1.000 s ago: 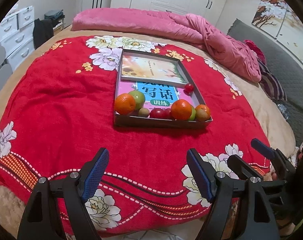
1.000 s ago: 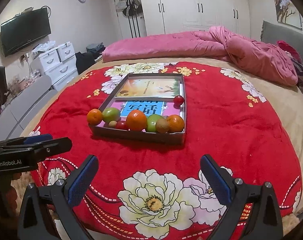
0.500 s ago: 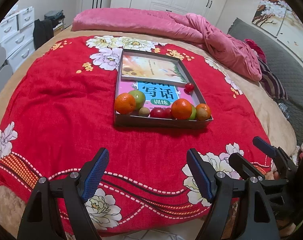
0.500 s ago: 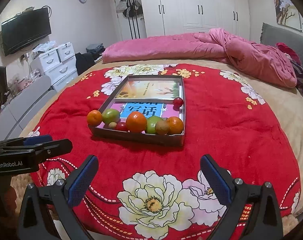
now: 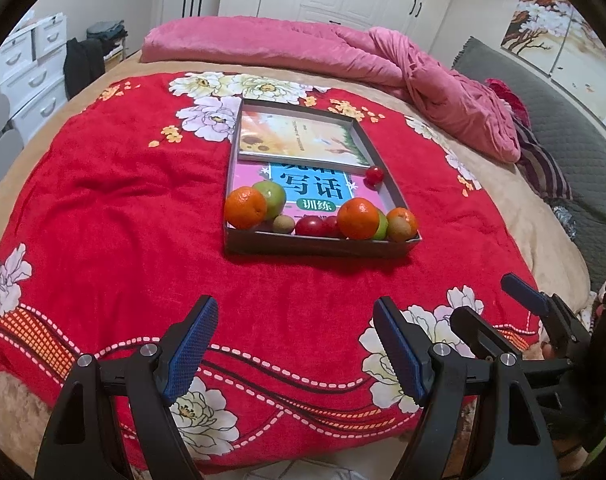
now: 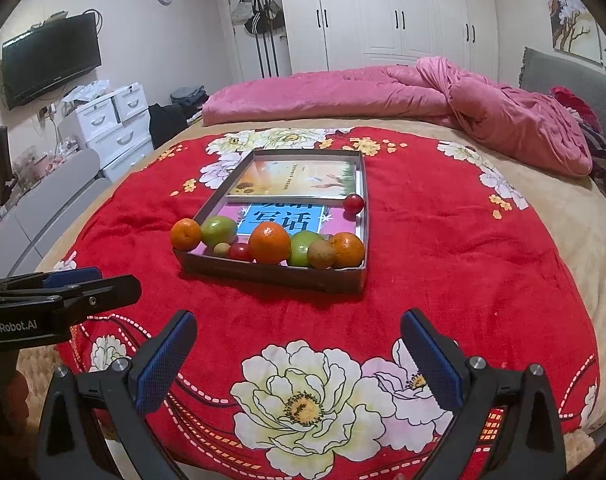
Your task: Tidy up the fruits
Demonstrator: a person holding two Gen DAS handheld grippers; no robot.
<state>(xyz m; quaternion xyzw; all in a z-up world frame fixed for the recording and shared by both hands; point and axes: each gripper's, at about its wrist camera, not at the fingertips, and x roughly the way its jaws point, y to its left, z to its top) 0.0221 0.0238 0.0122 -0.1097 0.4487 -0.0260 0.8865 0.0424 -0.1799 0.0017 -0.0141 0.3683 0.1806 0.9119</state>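
While both grippers hovered over the near edge of the red blanket (image 6: pixel 443 248), the left gripper (image 5: pixel 295 344) and right gripper (image 6: pixel 299 356) stood spread, pinching nothing. Oranges (image 6: pixel 269 243), green apples (image 6: pixel 219 231) and other fruit lay along the near edge of the tray (image 6: pixel 271 274), a red one (image 6: pixel 353 203) apart by its right wall.

Oranges (image 5: pixel 245 207), green apples (image 5: pixel 271 199), kiwis (image 5: pixel 283 224) and tomatoes (image 5: pixel 309 226) bunched along tray's (image 5: pixel 315 246) near wall; one tomato (image 5: pixel 374 176) apart by right wall.
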